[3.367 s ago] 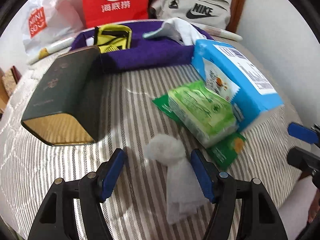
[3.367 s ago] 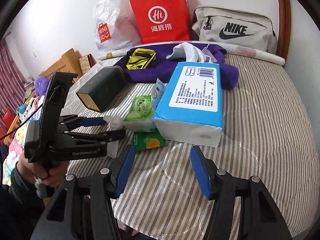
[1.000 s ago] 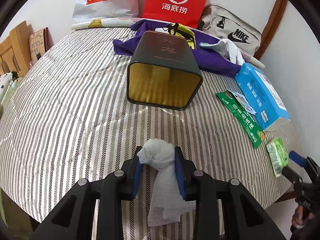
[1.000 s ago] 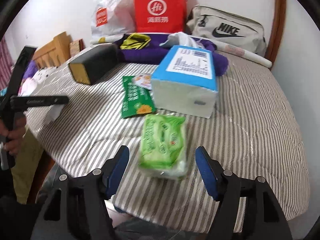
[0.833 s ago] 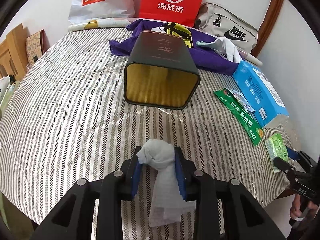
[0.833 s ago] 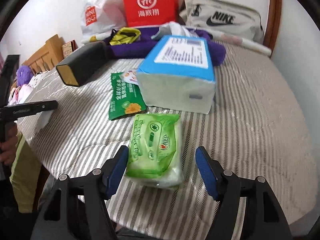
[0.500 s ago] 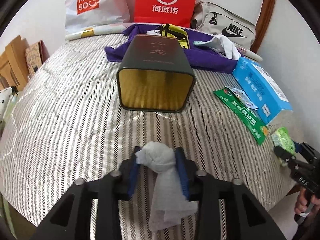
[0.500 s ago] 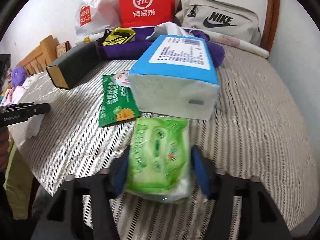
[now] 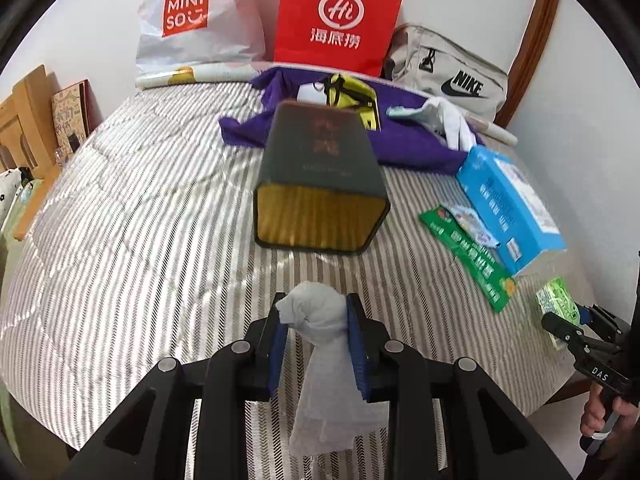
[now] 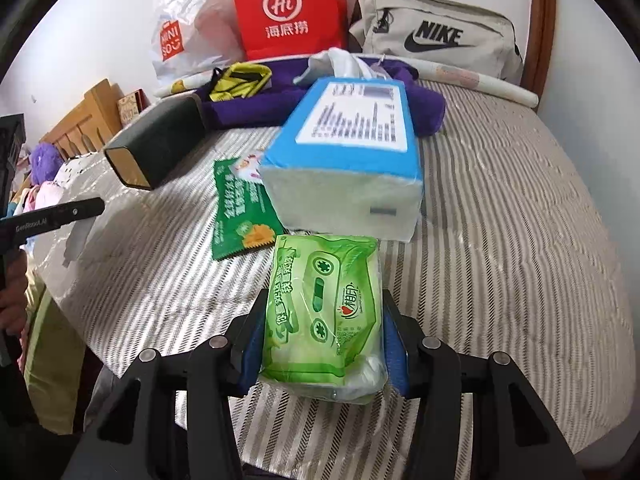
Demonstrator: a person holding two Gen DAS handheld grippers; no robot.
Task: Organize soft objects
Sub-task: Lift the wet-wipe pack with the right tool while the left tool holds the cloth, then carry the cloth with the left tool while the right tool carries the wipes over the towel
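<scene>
Clearly printed, MINISO bag (image 9: 188,20), Hi red bag (image 9: 338,20), NIKE pouch (image 9: 452,76)

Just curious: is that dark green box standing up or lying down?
Lying on its side: the dark green box rests lengthwise on the striped bedcover, gold end facing us.

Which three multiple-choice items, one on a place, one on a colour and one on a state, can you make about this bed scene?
1. Where does the flat green sachet lie?
A. beside the blue tissue pack
B. on the red paper bag
C. inside the dark tin

2. What colour is the Nike bag?
A. purple
B. beige
C. red

3. What does the left gripper hold?
A. nothing
B. a white tissue wad
C. a sock

Answers:
1 A, its edge reaches the pack.
2 B, pale fabric, black logo.
3 B, both fingers press the wad.
</scene>
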